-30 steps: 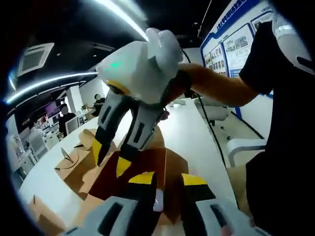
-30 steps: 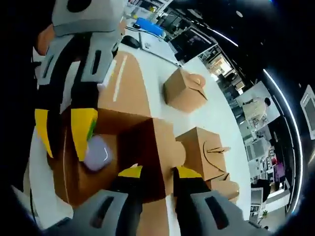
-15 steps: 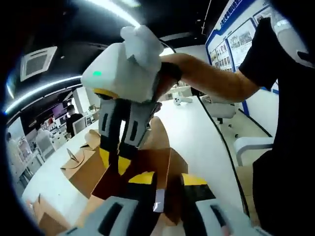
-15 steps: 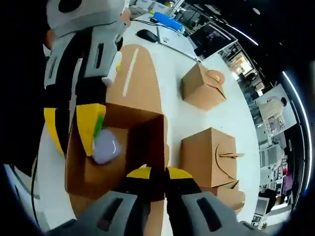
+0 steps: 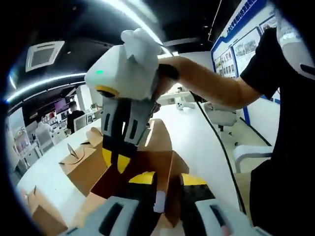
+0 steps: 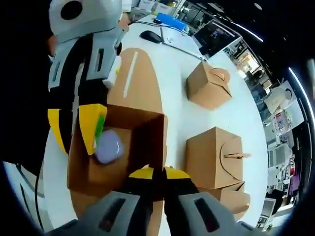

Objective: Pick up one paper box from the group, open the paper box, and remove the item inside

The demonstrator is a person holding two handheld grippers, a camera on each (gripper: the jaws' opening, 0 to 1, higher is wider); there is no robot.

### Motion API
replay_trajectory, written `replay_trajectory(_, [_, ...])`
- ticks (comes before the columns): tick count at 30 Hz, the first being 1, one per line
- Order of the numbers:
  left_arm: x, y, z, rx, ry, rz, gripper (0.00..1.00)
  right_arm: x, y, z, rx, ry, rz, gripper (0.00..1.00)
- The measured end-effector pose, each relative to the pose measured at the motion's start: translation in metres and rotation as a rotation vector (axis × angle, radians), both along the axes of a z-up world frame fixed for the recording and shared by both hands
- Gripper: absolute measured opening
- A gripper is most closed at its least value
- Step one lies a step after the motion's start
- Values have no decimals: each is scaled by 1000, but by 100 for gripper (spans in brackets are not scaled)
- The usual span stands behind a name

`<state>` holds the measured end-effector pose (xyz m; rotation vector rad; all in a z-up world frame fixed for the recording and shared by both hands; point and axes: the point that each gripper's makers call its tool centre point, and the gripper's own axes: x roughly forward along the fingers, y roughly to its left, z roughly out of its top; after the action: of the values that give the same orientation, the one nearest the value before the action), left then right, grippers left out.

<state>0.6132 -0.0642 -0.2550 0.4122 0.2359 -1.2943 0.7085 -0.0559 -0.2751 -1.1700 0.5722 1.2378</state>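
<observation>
An open brown paper box (image 6: 115, 169) stands on a brown cardboard sheet (image 6: 135, 86) on the white table (image 6: 179, 118). A small lavender item (image 6: 109, 146) lies inside it, against the left wall. My right gripper (image 6: 158, 172) is shut on the box's right wall. My left gripper (image 6: 76, 147) comes in from the left and pinches the opposite wall, one yellow finger inside beside the item. In the left gripper view my left gripper (image 5: 167, 179) clamps the near wall of the box (image 5: 147, 160), and the right gripper (image 5: 114, 162) reaches down from above onto the far wall.
Two closed paper boxes (image 6: 209, 84) (image 6: 214, 157) stand to the right of the open one, with another box corner behind. Closed boxes (image 5: 81, 164) (image 5: 37, 216) also sit on the left. A mouse (image 6: 149, 36) and a blue object (image 6: 172, 22) lie far off. A person's arm (image 5: 211, 86) holds the right gripper.
My right gripper's jaws have closed in on the box's right wall. The right gripper view has swung to look more steeply down into the box. The item stays inside.
</observation>
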Motion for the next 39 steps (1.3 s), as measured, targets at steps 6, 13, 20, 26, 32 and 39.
replay_trajectory(6, [0,-1,-1,16,6,-6,20,-1,-1,0,22,17,-6,6])
replay_trajectory(13, [-1,-1,-1,13,21,-23,20,0,-2,0,79,55,-45,5])
replay_trajectory(20, [0,-2,2,-33,-25,26,22,1,-2,0,114,41,-80,5])
replay_trajectory(26, [-2,-1,4,-69,-96,46,25,1,-2,1,98,11,-90,5])
replay_trajectory(32, [-2,-3,5,-66,-111,42,27,2,-5,3,146,-6,-138,6])
replay_trajectory(39, [-4,-4,8,-81,-55,66,29,0,-9,5,161,-28,-190,7])
